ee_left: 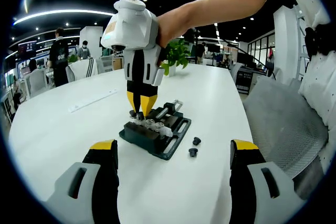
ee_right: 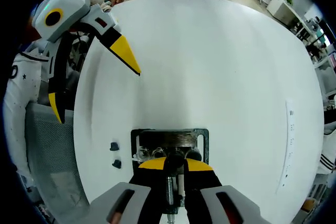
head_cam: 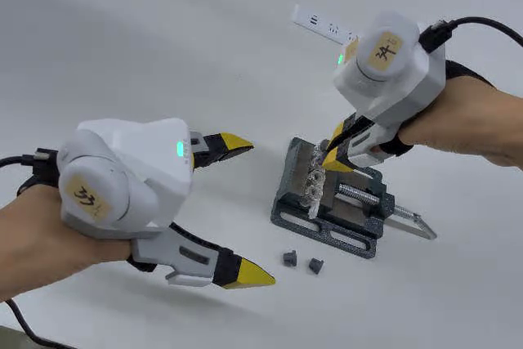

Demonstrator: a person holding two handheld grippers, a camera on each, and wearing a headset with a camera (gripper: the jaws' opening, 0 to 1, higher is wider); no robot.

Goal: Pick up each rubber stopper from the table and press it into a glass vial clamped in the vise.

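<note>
"White tabletop (head_cam: 122, 38) all round. What's on the left?"

"Left tool (head_cam: 255, 211) hovers off the surface, jaws spread wide, nothing between them. Two rubber stoppers (head_cam: 290, 258) lie loose just in front of the vise (head_cam: 288, 200)."

"And the glass vials (head_cam: 310, 190)?"

"Clamped in a row in it. Right tool (ee_right: 176, 164) sits over them, jaws nearly together. The head view hides the tips; its own view shows a thin gap. Whether a stopper is pinched, I cannot tell."
</note>
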